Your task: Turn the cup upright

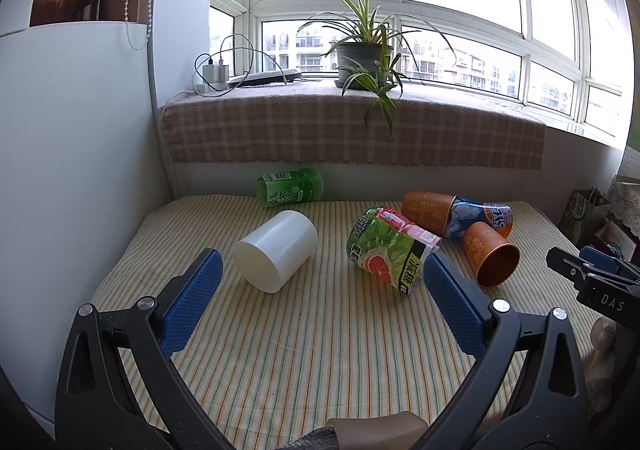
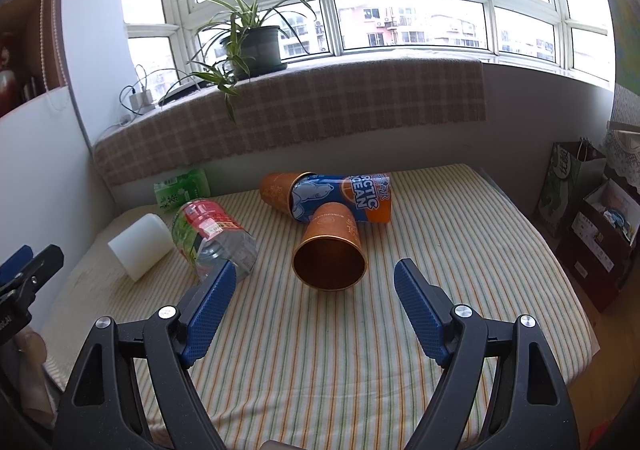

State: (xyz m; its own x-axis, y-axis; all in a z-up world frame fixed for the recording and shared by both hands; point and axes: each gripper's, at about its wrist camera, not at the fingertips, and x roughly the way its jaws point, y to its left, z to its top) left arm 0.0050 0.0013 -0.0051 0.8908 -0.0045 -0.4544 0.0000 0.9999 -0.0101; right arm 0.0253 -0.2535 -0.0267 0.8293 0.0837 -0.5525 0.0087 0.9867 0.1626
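Several cups lie on their sides on the striped tablecloth (image 1: 320, 350). A white cup (image 1: 276, 250) lies ahead and left of my open, empty left gripper (image 1: 320, 270); it also shows in the right wrist view (image 2: 138, 246). An orange cup (image 2: 330, 250) lies with its mouth toward my open, empty right gripper (image 2: 314, 280), just beyond the fingertips; it shows in the left wrist view (image 1: 490, 256). A second orange cup (image 2: 276, 190) lies behind it, with a blue "Arctic Ocean" cup (image 2: 340, 196) pushed into its mouth. A green grapefruit-label cup (image 1: 384, 250) lies between the white and orange cups.
A green tea carton (image 1: 290, 186) lies at the table's back edge. A checked cloth covers the window ledge (image 1: 352, 130) with a potted plant (image 1: 360, 58) and chargers (image 1: 212, 76). Bags and boxes (image 2: 592, 210) stand right of the table. A white cabinet (image 1: 72, 170) stands left.
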